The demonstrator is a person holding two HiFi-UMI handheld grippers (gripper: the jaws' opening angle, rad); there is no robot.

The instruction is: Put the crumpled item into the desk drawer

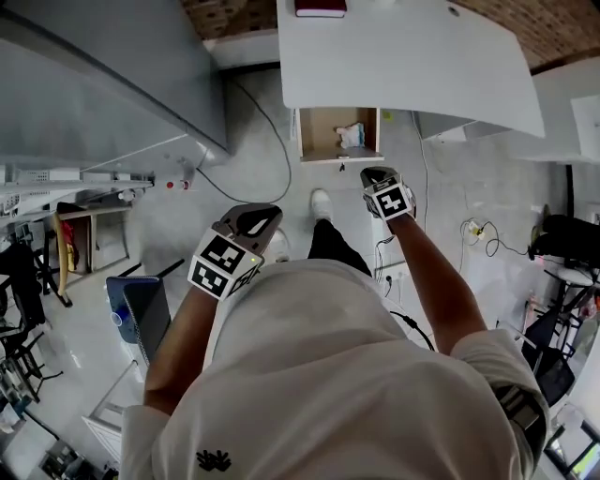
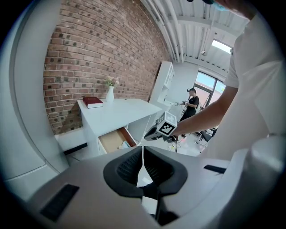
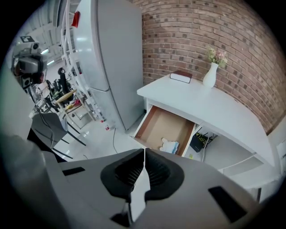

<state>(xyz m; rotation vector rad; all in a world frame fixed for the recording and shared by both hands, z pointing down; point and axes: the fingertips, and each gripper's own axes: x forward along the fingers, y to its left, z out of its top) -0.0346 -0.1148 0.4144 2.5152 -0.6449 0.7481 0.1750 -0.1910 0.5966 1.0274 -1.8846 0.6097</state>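
Note:
The crumpled white and pale-blue item [image 1: 352,137] [image 3: 170,146] lies inside the open wooden drawer [image 1: 319,131] [image 3: 157,128] [image 2: 112,139] of the white desk [image 1: 403,56] [image 3: 210,107]. My right gripper [image 1: 380,178] [image 3: 144,154] hovers just in front of the drawer's front edge, jaws shut with nothing between them. My left gripper [image 1: 258,223] [image 2: 143,154] is held back and lower, well away from the desk, also shut and empty.
A red book [image 1: 321,8] [image 3: 181,76] and a white vase with flowers [image 3: 210,71] stand on the desk against the brick wall. A tall grey cabinet [image 1: 103,84] stands left of the desk. Cables [image 1: 272,150] trail on the floor. Chairs [image 1: 141,314] and shelving crowd the left side. Another person [image 2: 192,103] stands far off.

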